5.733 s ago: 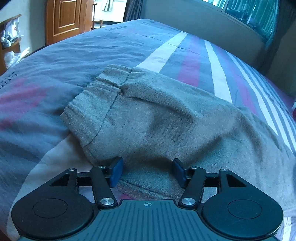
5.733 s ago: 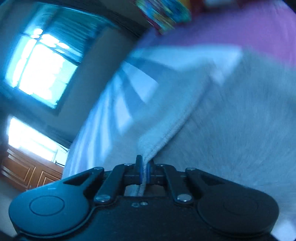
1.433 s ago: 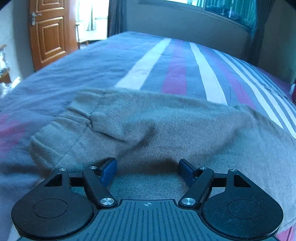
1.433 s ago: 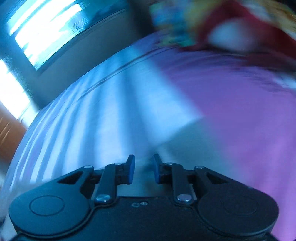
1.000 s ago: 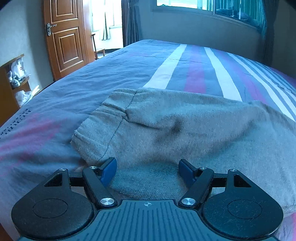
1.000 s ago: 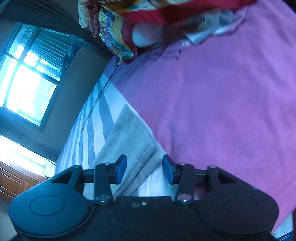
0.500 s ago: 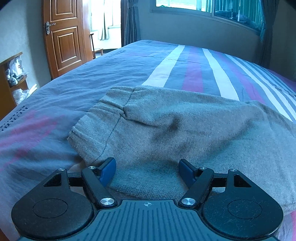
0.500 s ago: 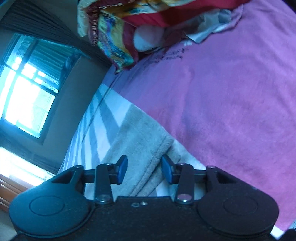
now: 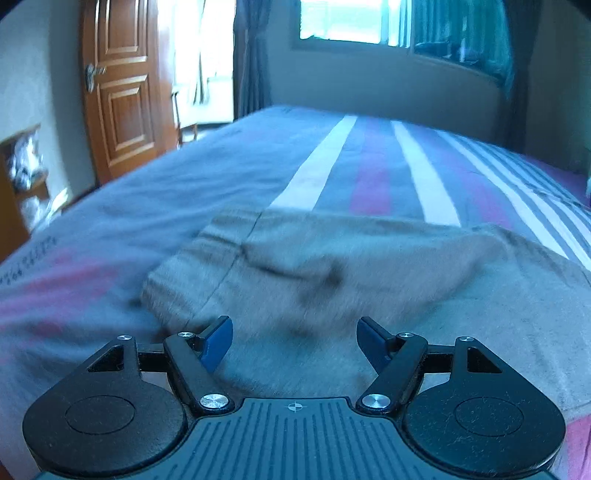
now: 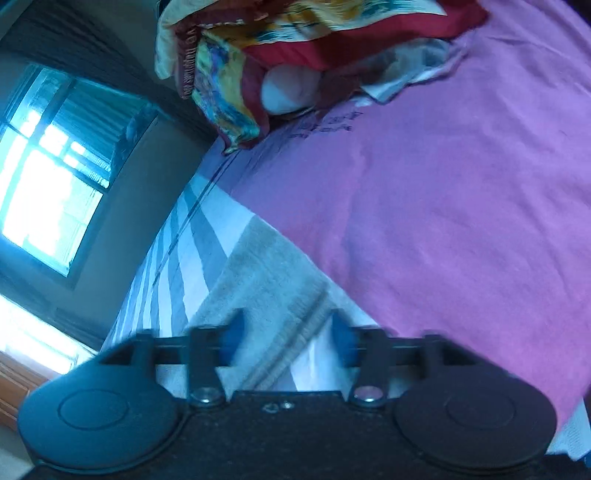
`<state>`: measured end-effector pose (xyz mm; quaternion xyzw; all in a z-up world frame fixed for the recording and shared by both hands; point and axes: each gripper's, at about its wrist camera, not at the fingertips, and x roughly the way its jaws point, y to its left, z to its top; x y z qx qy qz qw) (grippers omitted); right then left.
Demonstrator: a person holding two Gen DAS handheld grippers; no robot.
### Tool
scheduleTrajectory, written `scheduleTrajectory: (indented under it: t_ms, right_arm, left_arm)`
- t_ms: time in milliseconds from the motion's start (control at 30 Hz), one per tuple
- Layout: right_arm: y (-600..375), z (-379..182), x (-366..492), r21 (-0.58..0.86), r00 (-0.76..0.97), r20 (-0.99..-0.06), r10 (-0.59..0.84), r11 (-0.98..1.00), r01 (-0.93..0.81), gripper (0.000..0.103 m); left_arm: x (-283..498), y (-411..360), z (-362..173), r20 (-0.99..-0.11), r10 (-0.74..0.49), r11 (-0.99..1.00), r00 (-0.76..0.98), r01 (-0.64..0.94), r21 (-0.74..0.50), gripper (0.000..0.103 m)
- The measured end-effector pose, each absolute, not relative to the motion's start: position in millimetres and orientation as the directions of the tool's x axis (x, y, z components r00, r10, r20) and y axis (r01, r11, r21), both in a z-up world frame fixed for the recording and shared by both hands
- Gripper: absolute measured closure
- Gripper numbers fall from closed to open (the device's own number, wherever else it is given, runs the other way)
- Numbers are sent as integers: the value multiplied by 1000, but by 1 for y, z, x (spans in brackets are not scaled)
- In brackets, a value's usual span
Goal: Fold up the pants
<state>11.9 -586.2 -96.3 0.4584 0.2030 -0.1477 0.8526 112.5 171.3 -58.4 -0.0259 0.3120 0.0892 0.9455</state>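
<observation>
Left gripper (image 9: 294,341): jaws spread wide, blue pads well apart, nothing pinched; the grey pants (image 9: 351,295) lie under and ahead of the gap, and whether the pad tips brush the fabric can't be told. Pants fill the lower centre and right of the left wrist view, on the striped bedspread (image 9: 369,166); the ribbed waistband end (image 9: 192,266) sits at centre left, and the right part of the garment runs out of frame at the right edge. That whole frame is motion-smeared, so the seams and folds are soft. Wooden door (image 9: 122,99) upper left, window (image 9: 343,20) top centre, a shelf (image 9: 22,173) at the left edge with contents too blurred to name. Right gripper (image 10: 286,338): jaws have just been opening and now stand moderately apart; a ribbed hem (image 10: 273,295) of the pants lies between and beyond them, with no pad pressing on it. The fingers (image 10: 231,338) are blurred, so exact contact is unclear. In that view the pants strip sits lower centre, at the edge of a pink sheet (image 10: 461,221) that fills the right. A colourful bundle of cloth (image 10: 258,55) lies at top centre, cut off by the top edge. Window (image 10: 48,192) at left. The gripper body hides the near part of the hem.
</observation>
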Motion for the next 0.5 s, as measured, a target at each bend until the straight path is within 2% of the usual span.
scheduleTrajectory:
  t_ms: [67,100,167,233,333,367,433,500]
  right_arm:
    - [-585,-103,26,707,863,-502,-54,550,446,50]
    - [-583,-104,36,695,860,-507,-59,561,449,54]
    - [-580,-104,56,637,832,-548,-86,602,482,89]
    - [-582,-98,63,626,818,-569,-85,601,497,90]
    - [-572,-66,44,598,891,-444,-91,710,371,90]
    - [-573,-68,41,570,887,-451,-102,731,375,91]
    - [-594,-104,49,601,817,-574,-58,648,468,92]
    - [-595,-109,49,622,829,-556,-55,634,460,90]
  left_arm:
    - [126,168,-74,-661,184,981,728,-177,78,29]
    - [130,167,-78,-666,183,981,723,-175,80,29]
    - [135,167,-79,-668,188,981,720,-175,88,29]
    - [137,169,-78,-670,182,981,720,-180,73,29]
    - [135,168,-81,-659,178,982,731,-171,76,29]
    - [133,169,-81,-657,176,982,733,-175,67,29]
    - [129,169,-81,-656,180,981,733,-182,67,29]
    - [129,172,-74,-660,174,981,731,-184,55,29]
